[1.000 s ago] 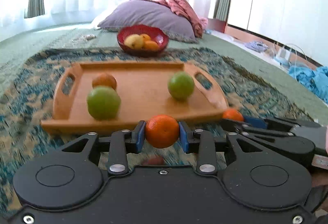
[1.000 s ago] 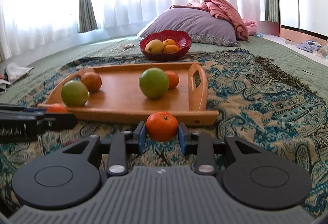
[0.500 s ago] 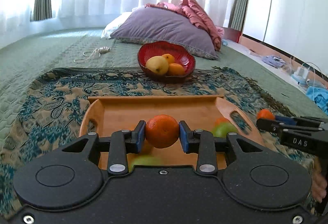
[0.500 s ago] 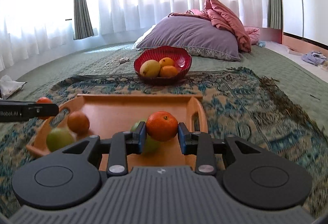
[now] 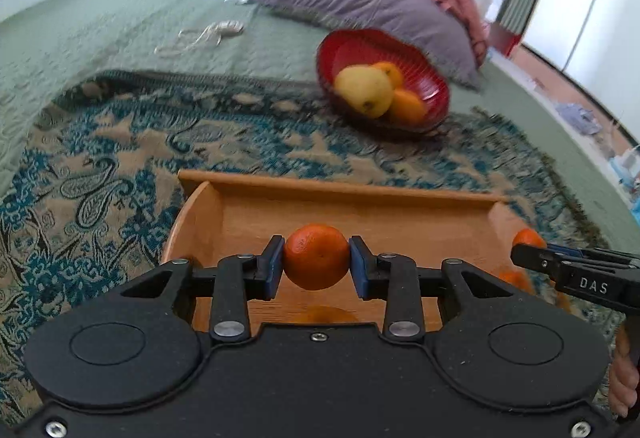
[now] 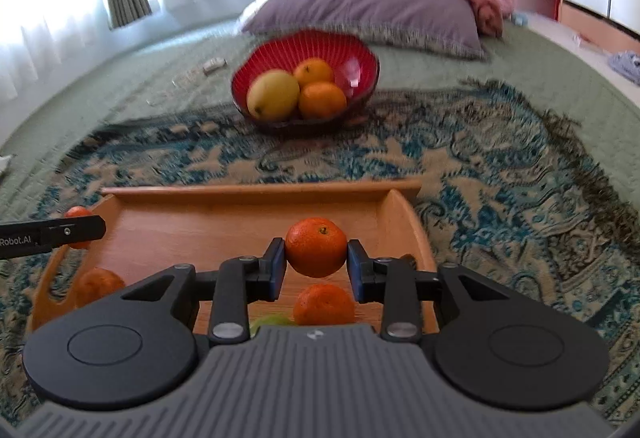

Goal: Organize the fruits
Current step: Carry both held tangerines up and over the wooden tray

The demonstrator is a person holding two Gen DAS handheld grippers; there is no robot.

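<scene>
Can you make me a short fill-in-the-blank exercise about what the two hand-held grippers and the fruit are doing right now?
1. Each hand-held gripper, left and right, is shut on a small ____ fruit.
2. The red bowl stands on the patterned rug, ____ the wooden tray.
3. The red bowl holds two orange fruits and one ____ fruit.

Missing words: orange; beyond; yellow

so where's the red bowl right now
In both wrist views the red bowl sits on the patterned rug beyond the wooden tray, before the purple pillow.
</scene>
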